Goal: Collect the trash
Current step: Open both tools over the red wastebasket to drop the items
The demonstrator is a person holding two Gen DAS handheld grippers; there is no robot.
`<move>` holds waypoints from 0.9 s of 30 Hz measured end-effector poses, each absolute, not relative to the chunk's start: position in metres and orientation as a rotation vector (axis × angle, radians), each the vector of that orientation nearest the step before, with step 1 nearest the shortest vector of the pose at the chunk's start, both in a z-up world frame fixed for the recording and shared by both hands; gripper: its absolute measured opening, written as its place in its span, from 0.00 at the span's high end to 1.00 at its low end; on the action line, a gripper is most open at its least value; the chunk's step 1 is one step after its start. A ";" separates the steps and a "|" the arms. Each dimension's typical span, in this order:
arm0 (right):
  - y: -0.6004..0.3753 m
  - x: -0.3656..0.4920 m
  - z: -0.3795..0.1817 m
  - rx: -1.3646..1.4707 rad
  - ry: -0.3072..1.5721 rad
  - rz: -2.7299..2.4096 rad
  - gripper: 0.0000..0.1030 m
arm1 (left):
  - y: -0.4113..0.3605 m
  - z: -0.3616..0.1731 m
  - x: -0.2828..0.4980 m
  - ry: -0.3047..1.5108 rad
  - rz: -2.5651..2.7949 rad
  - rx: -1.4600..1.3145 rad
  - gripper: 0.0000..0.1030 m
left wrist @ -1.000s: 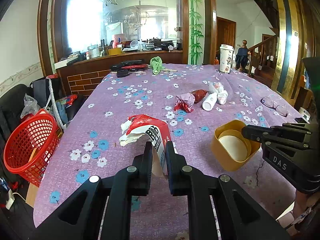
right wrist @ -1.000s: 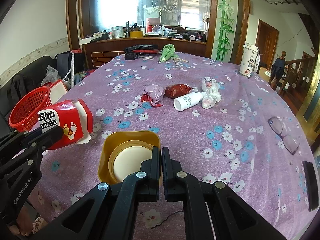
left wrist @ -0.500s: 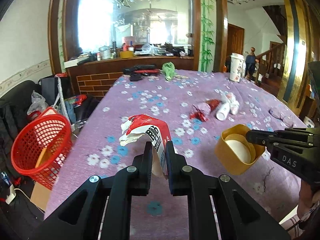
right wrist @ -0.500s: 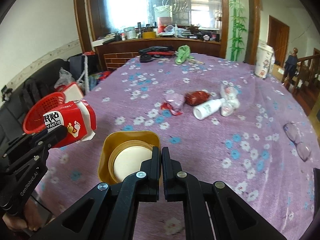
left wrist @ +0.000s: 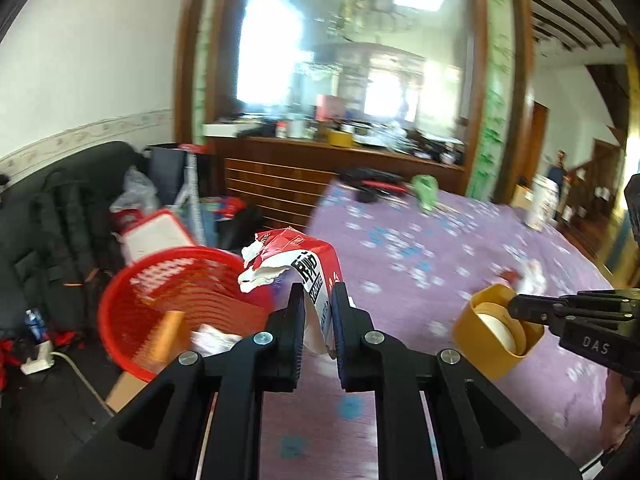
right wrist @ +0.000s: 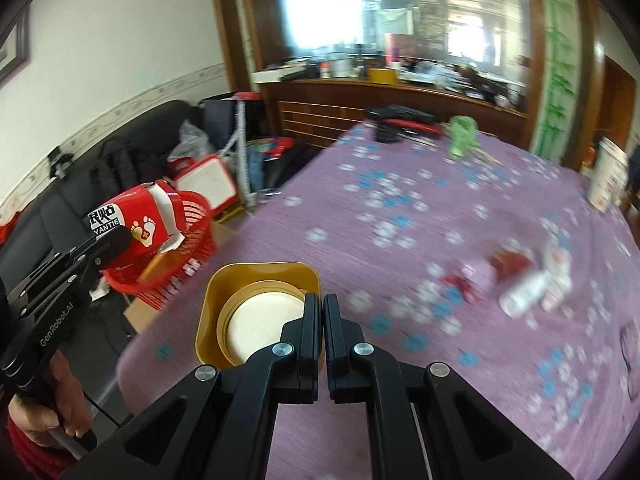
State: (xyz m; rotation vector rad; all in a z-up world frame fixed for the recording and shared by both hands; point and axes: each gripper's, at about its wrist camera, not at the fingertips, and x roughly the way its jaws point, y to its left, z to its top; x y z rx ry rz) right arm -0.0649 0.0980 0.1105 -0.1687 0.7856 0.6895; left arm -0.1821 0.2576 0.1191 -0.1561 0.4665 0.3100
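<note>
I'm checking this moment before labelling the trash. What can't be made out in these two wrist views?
- Red basket contents: left wrist view, blurred; an orange piece and something white show, no more.
- Items by the white bottle: right wrist view, motion blur smears them.
- Yellow tub near rim: right wrist view, right gripper covers it.
- Red carton lower part: left wrist view, hidden behind left gripper.

Motion blur smears the scattered trash point(right wrist: 528, 284) on the purple tablecloth point(right wrist: 400, 240), the countertop clutter point(left wrist: 360, 136) is unreadable, and the red basket point(left wrist: 176, 304) hides behind the torn carton point(left wrist: 300, 264).
</note>
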 end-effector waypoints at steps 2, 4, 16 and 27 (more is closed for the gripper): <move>0.121 -0.063 0.112 -0.186 0.787 0.713 0.97 | 0.277 0.120 -0.187 0.458 0.346 -0.163 0.88; 0.148 -0.063 0.113 -0.204 0.791 0.749 0.97 | 0.299 0.120 -0.192 0.456 0.387 -0.172 0.88; 0.268 -0.043 0.101 -0.259 0.823 0.837 0.96 | 0.373 0.092 -0.194 0.511 0.472 -0.248 0.88; 0.289 -0.025 0.096 -0.210 0.829 0.888 0.91 | 0.378 0.091 -0.193 0.484 0.513 -0.220 0.44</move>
